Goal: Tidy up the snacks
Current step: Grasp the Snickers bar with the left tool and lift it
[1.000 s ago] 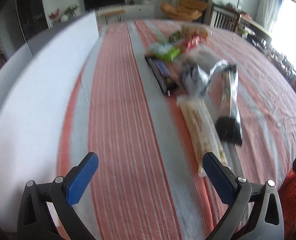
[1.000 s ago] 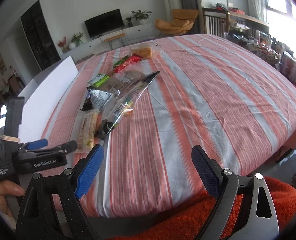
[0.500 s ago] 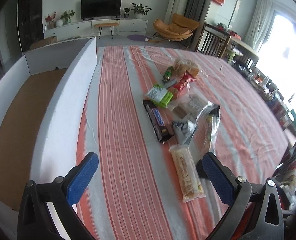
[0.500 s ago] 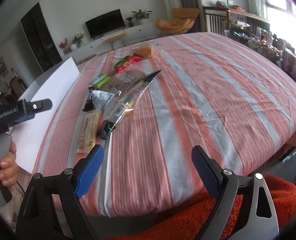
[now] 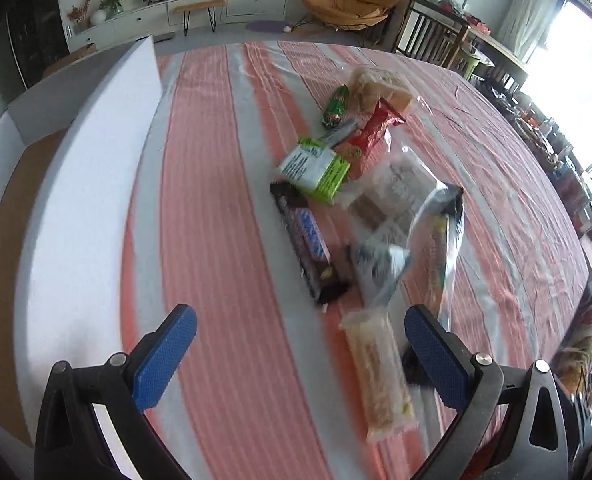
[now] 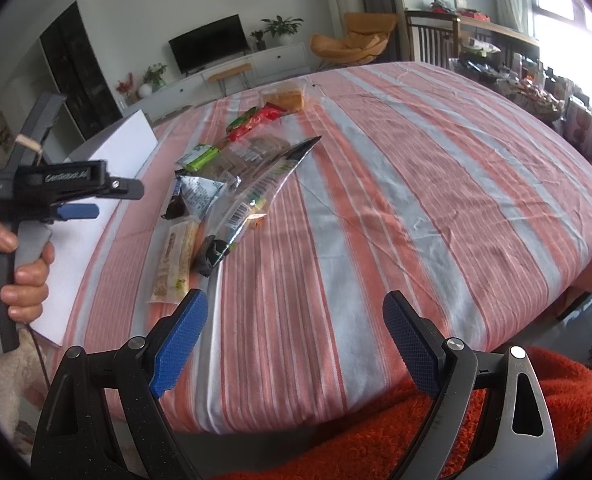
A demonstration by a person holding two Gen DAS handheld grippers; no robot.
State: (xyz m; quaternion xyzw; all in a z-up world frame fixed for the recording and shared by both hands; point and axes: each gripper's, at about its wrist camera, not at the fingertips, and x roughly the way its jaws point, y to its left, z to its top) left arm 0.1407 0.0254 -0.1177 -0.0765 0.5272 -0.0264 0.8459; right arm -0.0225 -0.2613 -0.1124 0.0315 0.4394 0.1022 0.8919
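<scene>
Two hand-held grippers, left (image 5: 300, 352) and right (image 6: 296, 332), gape wide over a striped tablecloth (image 6: 416, 184) strewn with snacks (image 5: 360, 208).

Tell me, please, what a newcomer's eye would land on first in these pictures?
Probably the loose heap of snack packets lying mid-table on the red-and-grey striped cloth. Next, the big white box along the table's left edge, then the left hand-held gripper hovering open over the cloth beside a pale bar.
</scene>
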